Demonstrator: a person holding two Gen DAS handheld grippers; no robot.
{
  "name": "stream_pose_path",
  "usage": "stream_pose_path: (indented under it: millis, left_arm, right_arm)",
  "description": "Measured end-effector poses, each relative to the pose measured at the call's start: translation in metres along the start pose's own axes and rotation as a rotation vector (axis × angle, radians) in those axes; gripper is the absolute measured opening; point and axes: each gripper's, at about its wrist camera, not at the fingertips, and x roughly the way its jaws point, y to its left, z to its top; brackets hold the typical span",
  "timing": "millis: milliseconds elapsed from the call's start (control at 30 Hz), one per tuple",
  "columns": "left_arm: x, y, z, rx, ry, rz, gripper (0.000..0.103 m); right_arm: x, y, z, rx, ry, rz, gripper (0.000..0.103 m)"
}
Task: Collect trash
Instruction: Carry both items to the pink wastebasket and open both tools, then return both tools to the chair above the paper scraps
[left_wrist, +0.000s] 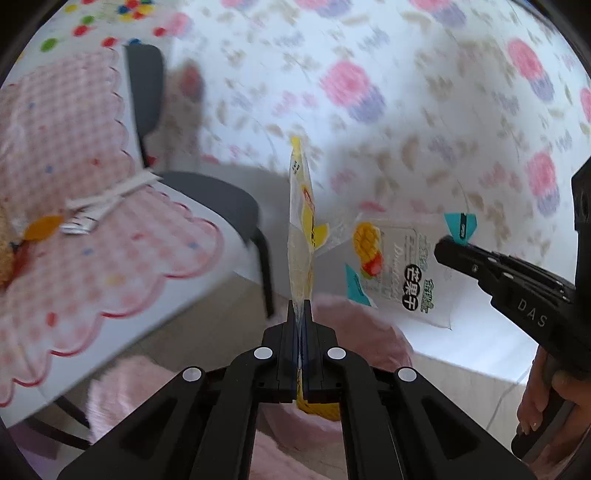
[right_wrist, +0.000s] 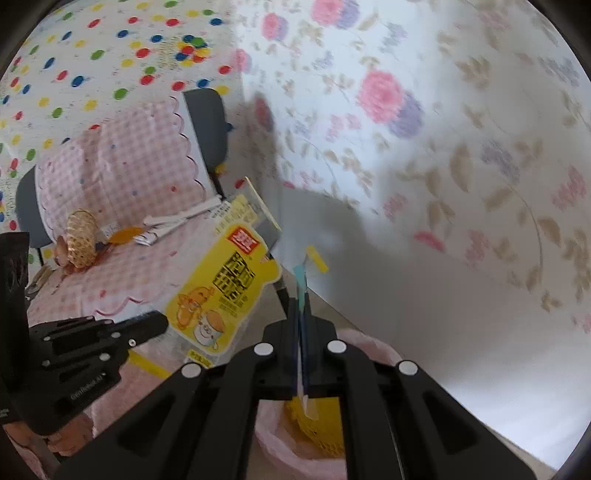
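My left gripper (left_wrist: 300, 308) is shut on a yellow snack wrapper (left_wrist: 304, 206), seen edge-on and standing up from the jaws. In the right wrist view the same wrapper (right_wrist: 221, 291) shows its printed yellow face, hanging from the left gripper (right_wrist: 160, 326). My right gripper (right_wrist: 301, 308) is shut on a clear mango-print wrapper with teal corners (right_wrist: 301, 284), also edge-on. In the left wrist view that wrapper (left_wrist: 391, 266) hangs from the right gripper (left_wrist: 445, 247). Both grippers hover over a pink-lined bin (left_wrist: 369, 332) (right_wrist: 373, 347) with something yellow (right_wrist: 321, 428) inside.
A table with a pink gingham cloth (left_wrist: 92, 266) stands at the left, bearing paper scraps (left_wrist: 110, 201) and a woven basket (right_wrist: 81, 240). A dark grey chair (left_wrist: 214, 195) is beside it. A flowered sheet (left_wrist: 369, 92) hangs behind. A hand (left_wrist: 535, 406) holds the right gripper.
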Motion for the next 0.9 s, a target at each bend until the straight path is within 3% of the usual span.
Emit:
stream_pose_path:
  millis: [300, 433, 467, 533, 567, 600, 733, 900]
  left_arm:
    - [0.048, -0.009, -0.003, 0.01, 0.099, -0.031, 0.002]
    - [0.056, -0.013, 0.002, 0.009, 0.107, -0.05, 0.007]
    - [0.057, -0.014, 0.003, 0.014, 0.107, -0.056, 0.008]
    - [0.058, -0.014, 0.006, 0.021, 0.1, -0.054, 0.017]
    - [0.059, -0.014, 0.006, 0.019, 0.099, -0.056, 0.024]
    - [0.059, -0.012, 0.007, 0.013, 0.097, -0.057, 0.025]
    - [0.051, 0.001, 0.013, -0.029, 0.082, -0.05, 0.029]
    - [0.024, 0.022, 0.018, -0.04, 0.044, 0.042, 0.033]
  right_arm:
    - [0.013, -0.031, -0.022, 0.06, 0.071, -0.053, 0.001]
    - [0.022, -0.039, -0.024, 0.083, 0.094, -0.054, 0.002]
    - [0.023, -0.04, -0.023, 0.085, 0.097, -0.055, 0.003]
    - [0.027, -0.042, -0.022, 0.09, 0.1, -0.06, 0.017]
    - [0.028, -0.043, -0.022, 0.091, 0.1, -0.06, 0.035]
    - [0.03, -0.043, -0.021, 0.091, 0.097, -0.062, 0.039]
    - [0.031, -0.042, -0.019, 0.09, 0.098, -0.071, 0.039]
    - [0.017, -0.038, -0.007, 0.084, 0.054, -0.082, 0.039]
